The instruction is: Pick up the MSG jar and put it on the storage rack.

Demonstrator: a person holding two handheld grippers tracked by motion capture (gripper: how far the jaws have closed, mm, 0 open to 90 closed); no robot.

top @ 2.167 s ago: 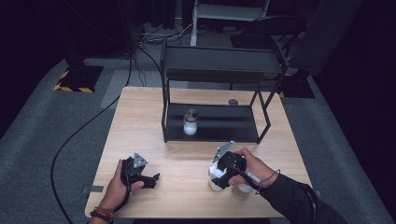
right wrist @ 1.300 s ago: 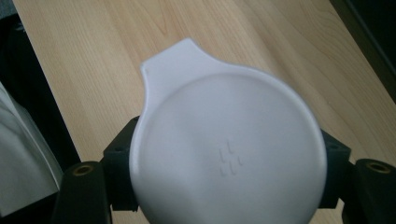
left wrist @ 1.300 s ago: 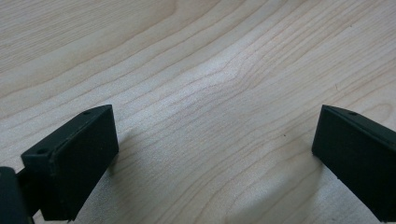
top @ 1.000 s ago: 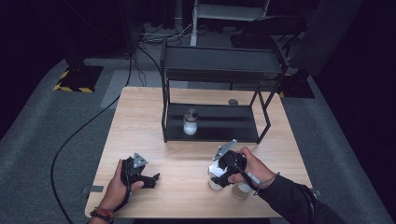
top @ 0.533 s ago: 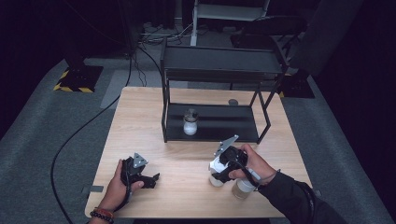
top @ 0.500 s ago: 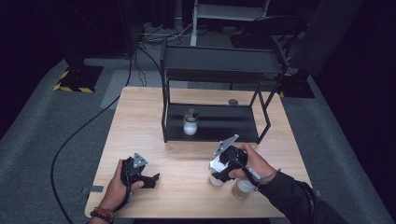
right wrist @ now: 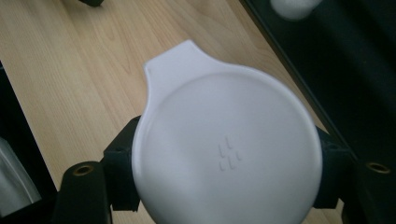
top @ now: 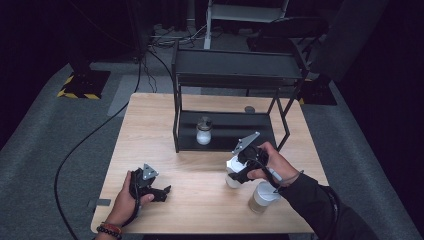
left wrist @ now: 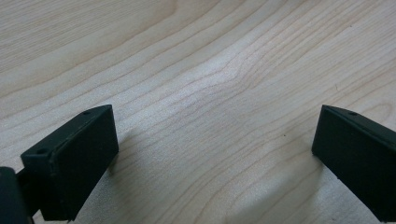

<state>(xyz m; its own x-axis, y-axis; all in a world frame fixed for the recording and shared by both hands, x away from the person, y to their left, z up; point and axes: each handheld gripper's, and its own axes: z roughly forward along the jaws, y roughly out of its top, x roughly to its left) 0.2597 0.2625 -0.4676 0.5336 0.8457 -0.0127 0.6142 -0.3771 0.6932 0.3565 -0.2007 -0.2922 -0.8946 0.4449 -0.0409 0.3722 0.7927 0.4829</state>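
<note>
A: Item one, the right gripper [top: 234, 172]. What is it doing?

B: It is clamping a white lidded container [right wrist: 227, 156], jaws pressing on either side below the lid. In the high view that container [top: 233, 171] is sitting low over the wooden table [top: 150, 125], near its front right, just ahead of the black rack [top: 235, 65]. Whether it is clear of the wood is hard to tell from above.

A: Step in hand?

B: By my reading, the carry is starting: the container is gripped and is pointing toward the rack's lower shelf [top: 240, 125], where a small jar [top: 204, 131] is already standing.

A: Next move?

B: Probably going forward under the upper shelf and setting down beside that jar without knocking it; the lid's tab is sticking out, so clearance past the rack's post is mattering.

A: Pose of the right hand [top: 270, 162]?

B: Wrapping the gripper body from the right, forearm and dark sleeve coming in from the lower right, jaws angling down and left. A second translucent cup [top: 263, 196] is standing just beside the wrist.

A: Item two, the left gripper [top: 159, 192]?

B: Lying idle near the table's front left, jaws spread wide with bare wood between them. The left hand [top: 131, 197] is resting around it.
</note>
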